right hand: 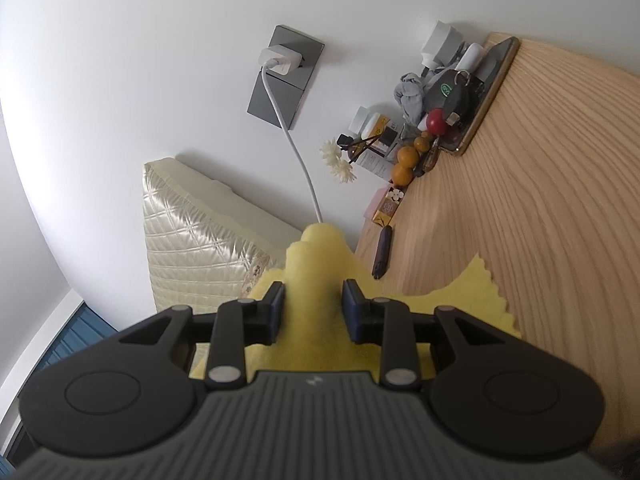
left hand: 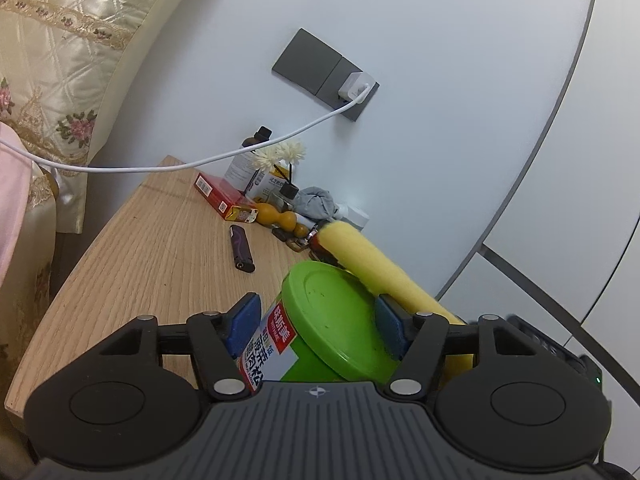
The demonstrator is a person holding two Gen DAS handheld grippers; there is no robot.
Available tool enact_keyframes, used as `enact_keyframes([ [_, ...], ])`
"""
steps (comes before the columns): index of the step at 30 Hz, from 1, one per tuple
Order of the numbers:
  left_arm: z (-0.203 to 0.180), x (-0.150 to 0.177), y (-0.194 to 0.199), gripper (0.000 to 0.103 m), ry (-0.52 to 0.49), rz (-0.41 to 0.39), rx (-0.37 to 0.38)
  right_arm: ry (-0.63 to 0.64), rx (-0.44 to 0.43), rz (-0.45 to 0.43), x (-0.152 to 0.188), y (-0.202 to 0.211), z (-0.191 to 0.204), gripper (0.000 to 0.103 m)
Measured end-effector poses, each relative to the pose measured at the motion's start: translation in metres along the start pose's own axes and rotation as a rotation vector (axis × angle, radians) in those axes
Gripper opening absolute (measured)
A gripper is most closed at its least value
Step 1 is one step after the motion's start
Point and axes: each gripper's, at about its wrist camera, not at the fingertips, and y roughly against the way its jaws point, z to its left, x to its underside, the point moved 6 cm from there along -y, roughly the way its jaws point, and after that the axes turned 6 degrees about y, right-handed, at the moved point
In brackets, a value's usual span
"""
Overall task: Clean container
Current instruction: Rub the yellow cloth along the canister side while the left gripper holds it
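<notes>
1. Fingers of the left gripper (left hand: 316,326) are squeezed onto the green container (left hand: 320,336), one blue pad on each side, holding it tilted above the wooden table (left hand: 160,264).
2. Its green lid (left hand: 336,320) faces away from the fingers, so the dirty top is easy to reach.
3. Right gripper (right hand: 313,306) fingers are pinched tight on a bunched yellow cloth (right hand: 314,280), and a soft tip sticks out past them for rubbing.
4. Just beyond the lid's far edge, the cloth roll lies close by; I cannot tell if it touches.
5. Farther off on the table sit a lighter (left hand: 241,250), a red box (left hand: 222,196) and bottles (left hand: 250,160) by the wall.
</notes>
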Motion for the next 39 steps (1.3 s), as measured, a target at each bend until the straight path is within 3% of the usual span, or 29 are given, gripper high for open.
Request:
enact_keyframes([
  [15, 0.001, 0.001, 0.001, 0.067, -0.012, -0.006, 0.010, 0.010, -0.024, 0.033, -0.008, -0.036, -0.002, 0.032],
  [29, 0.000, 0.003, -0.001, 0.067, -0.004, -0.012, 0.000, -0.042, -0.027, 0.004, 0.001, 0.012, -0.001, 0.032],
  [39, 0.002, 0.001, -0.001, 0.068, -0.001, -0.004, 0.017, -0.058, -0.033, -0.013, -0.003, -0.021, -0.005, 0.032],
])
